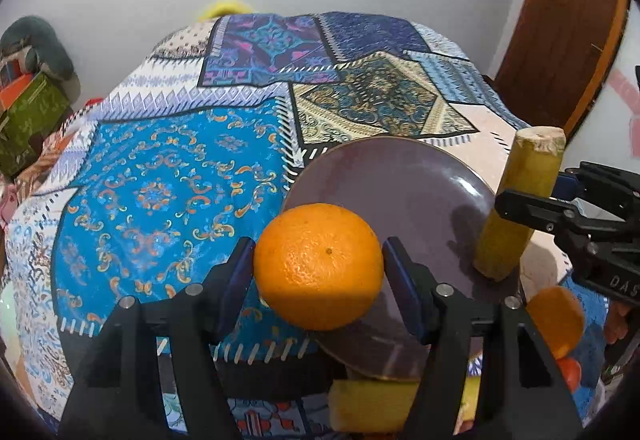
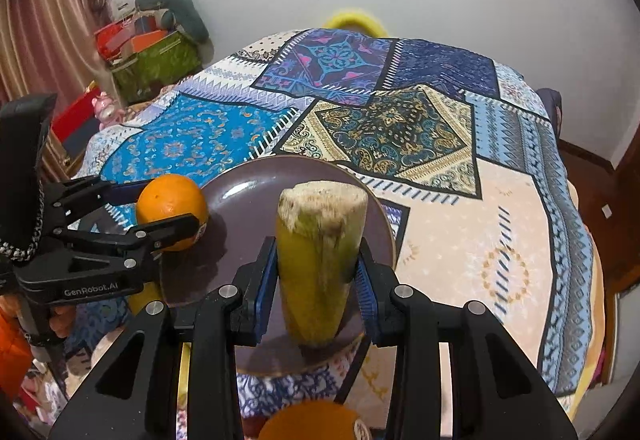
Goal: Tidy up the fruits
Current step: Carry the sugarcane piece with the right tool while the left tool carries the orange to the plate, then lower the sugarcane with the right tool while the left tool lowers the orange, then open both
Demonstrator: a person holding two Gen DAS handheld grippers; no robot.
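My left gripper (image 1: 319, 264) is shut on a round orange (image 1: 316, 292), its blue pads pressing both sides, over the near left edge of a dark purple plate (image 1: 400, 180). In the right wrist view the left gripper (image 2: 172, 206) and its orange (image 2: 168, 196) are seen at the plate's (image 2: 248, 192) left rim. My right gripper (image 2: 318, 272) is shut on an upright yellow-green stalk piece (image 2: 320, 240) with a cut fibrous top, above the plate's near part. From the left wrist view that stalk piece (image 1: 520, 200) and the right gripper (image 1: 532, 192) sit at the plate's right edge.
A patchwork patterned cloth (image 1: 168, 192) covers the table. Another orange (image 1: 556, 320) lies near the right front, and a yellow fruit (image 1: 372, 404) shows below the plate. An orange (image 2: 316, 420) sits at the right wrist view's bottom. A green box (image 2: 156, 64) stands at the back left.
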